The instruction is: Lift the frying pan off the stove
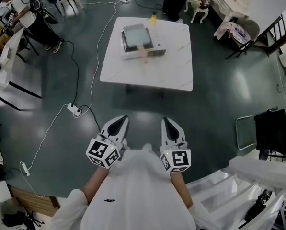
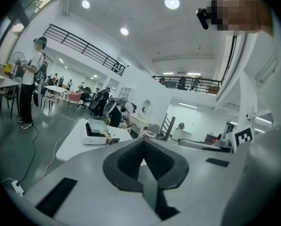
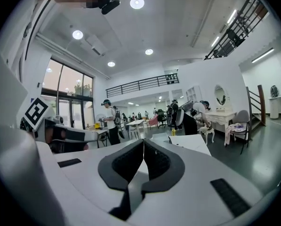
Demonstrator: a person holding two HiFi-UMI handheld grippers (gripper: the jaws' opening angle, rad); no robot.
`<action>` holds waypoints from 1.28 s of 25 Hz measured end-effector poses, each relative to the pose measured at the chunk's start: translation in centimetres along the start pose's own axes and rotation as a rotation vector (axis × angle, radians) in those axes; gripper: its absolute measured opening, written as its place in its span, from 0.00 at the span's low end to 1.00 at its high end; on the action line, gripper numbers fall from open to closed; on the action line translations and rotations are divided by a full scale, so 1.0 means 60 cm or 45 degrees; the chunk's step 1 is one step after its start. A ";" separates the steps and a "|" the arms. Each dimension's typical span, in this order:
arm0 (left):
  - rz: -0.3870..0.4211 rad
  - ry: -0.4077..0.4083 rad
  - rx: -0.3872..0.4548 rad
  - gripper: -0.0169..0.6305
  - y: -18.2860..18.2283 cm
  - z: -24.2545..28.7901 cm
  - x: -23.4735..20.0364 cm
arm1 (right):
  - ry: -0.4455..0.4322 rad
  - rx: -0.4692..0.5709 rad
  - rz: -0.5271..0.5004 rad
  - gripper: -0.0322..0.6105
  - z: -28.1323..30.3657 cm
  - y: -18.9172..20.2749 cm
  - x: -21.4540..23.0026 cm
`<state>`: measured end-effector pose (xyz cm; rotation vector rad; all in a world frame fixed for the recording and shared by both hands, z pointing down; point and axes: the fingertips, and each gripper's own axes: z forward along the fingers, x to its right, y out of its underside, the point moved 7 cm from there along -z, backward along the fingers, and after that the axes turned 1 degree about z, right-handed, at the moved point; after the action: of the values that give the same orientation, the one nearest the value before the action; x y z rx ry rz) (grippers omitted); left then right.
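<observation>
White top (image 1: 133, 190): filled the bottom of the head view, nearest the camera. Both tools were held close in front of it, which I judge to be a ready pose before any reach.
Left tool (image 1: 119, 124): jaws pressed together on nothing, pointing forward toward the desk.
Right tool (image 1: 168, 124): likewise closed and empty, level beside the left one.
Frying pan (image 1: 134, 34): sat on the stove (image 1: 157, 52), its wooden handle (image 1: 143, 52) toward the person's side. It was well apart from both tools and not yet lifted.
Desk (image 1: 174, 73): white, standing alone on the dark floor (image 1: 219, 104). By my judgement the person had to walk up to it first.
Head view only: showed the stretch of floor between tools and desk, and a yellow bottle (image 1: 153, 19) at the far edge.
Left gripper view only: caught pan and stove side-on, left of its shut jaws.
Right gripper view only: gave a desk corner and the bottle, with no pan seen and people at other desks beyond.
</observation>
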<state>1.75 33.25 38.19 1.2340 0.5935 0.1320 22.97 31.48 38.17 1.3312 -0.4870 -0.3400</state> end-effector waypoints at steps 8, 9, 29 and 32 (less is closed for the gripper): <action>-0.008 -0.057 0.044 0.03 0.026 0.005 0.037 | -0.041 -0.017 -0.023 0.05 -0.018 0.024 0.036; -0.012 -0.062 0.044 0.03 0.028 0.005 0.039 | -0.045 -0.021 -0.030 0.05 -0.018 0.026 0.038; -0.128 0.143 -0.017 0.03 -0.088 0.265 -0.177 | 0.043 -0.053 -0.026 0.05 0.270 -0.012 0.080; -0.135 0.201 -0.052 0.03 -0.117 0.312 -0.235 | 0.089 -0.060 -0.019 0.05 0.339 -0.023 0.079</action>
<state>-2.41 9.26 40.56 1.1571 0.7886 0.1527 16.50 11.77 40.80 1.2972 -0.4086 -0.3142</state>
